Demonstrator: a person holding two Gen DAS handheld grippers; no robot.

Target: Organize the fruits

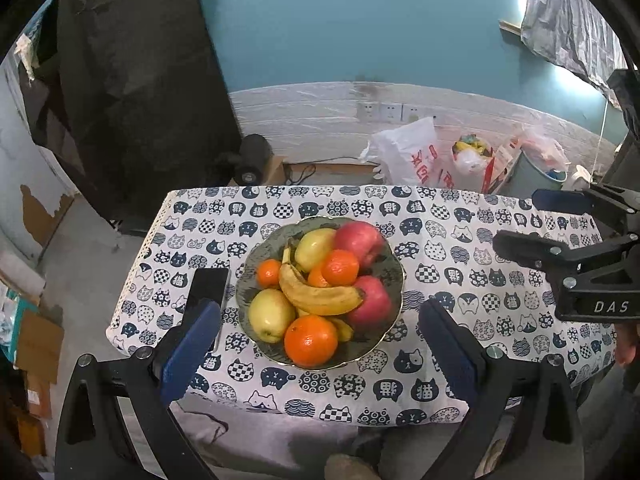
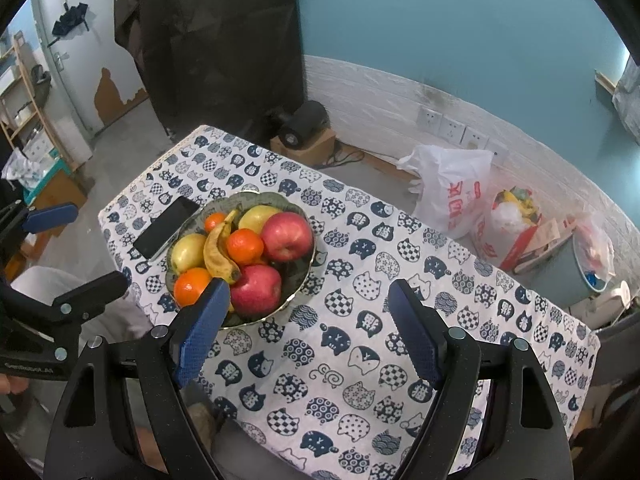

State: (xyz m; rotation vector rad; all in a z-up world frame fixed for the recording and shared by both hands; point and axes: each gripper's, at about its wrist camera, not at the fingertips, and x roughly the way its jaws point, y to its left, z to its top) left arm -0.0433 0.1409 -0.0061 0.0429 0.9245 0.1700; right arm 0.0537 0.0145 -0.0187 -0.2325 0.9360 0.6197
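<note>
A green bowl point(image 1: 394, 256) with a gold rim stands on the cat-print tablecloth point(image 1: 460, 280) and holds two red apples, two yellow-green pears, bananas and several oranges. A banana point(image 1: 318, 294) lies on top, a big orange point(image 1: 311, 340) sits at the near rim. My left gripper point(image 1: 320, 320) is open and empty, hovering above the bowl's near side. My right gripper point(image 2: 308, 304) is open and empty, above the cloth just right of the bowl point(image 2: 298, 284). It also shows in the left wrist view point(image 1: 520, 226) at the right.
A black phone point(image 1: 206, 288) lies on the cloth just left of the bowl. Behind the table, plastic bags point(image 1: 412, 156), a bin point(image 1: 536, 176) and a black device on a box point(image 1: 252, 160) stand on the floor by the wall.
</note>
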